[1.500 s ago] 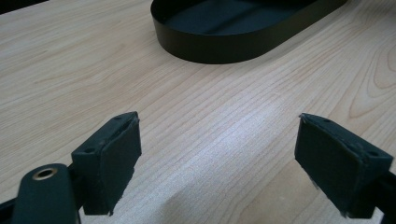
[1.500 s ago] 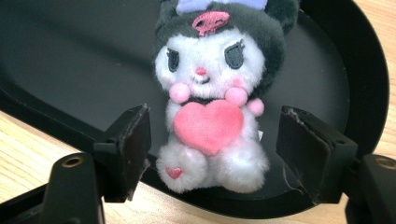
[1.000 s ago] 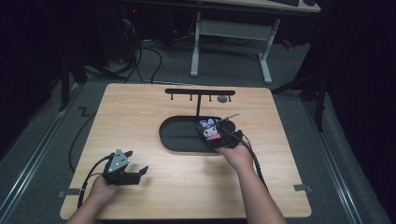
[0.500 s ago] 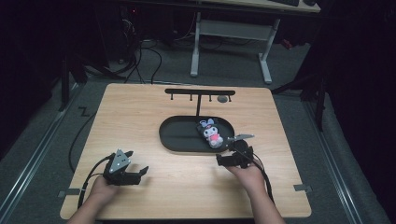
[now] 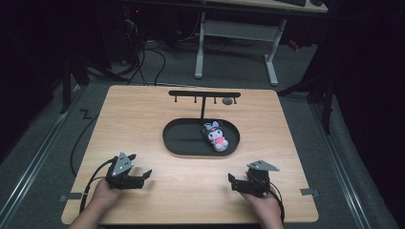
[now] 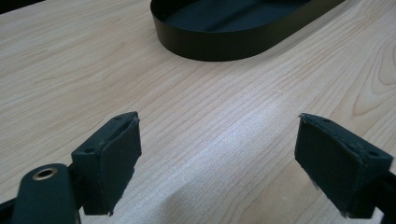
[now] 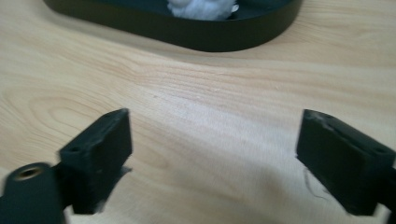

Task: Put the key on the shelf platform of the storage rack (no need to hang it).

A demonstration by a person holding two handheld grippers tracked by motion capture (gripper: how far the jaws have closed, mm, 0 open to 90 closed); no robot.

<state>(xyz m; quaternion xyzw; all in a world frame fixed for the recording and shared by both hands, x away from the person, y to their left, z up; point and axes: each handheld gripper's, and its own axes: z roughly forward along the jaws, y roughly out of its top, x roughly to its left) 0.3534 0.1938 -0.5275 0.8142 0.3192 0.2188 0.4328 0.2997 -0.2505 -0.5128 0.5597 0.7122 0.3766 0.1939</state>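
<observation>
In the black tray (image 5: 179,138), plush toy (image 5: 216,136), well beyond right claw (image 5: 232,182), both claws spread, empty.

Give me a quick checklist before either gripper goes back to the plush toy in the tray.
1. Left gripper open, nothing between its jaws: ok.
2. Right gripper open, nothing between its jaws: ok.
3. Plush toy lies inside the black tray, toward its right end: ok.
4. Bare table between both grippers and the tray: ok.
5. Hook rack stands behind the tray, clear of the approach: ok.
6. Which part of the toy gives a good grip: cannot tell.
</observation>
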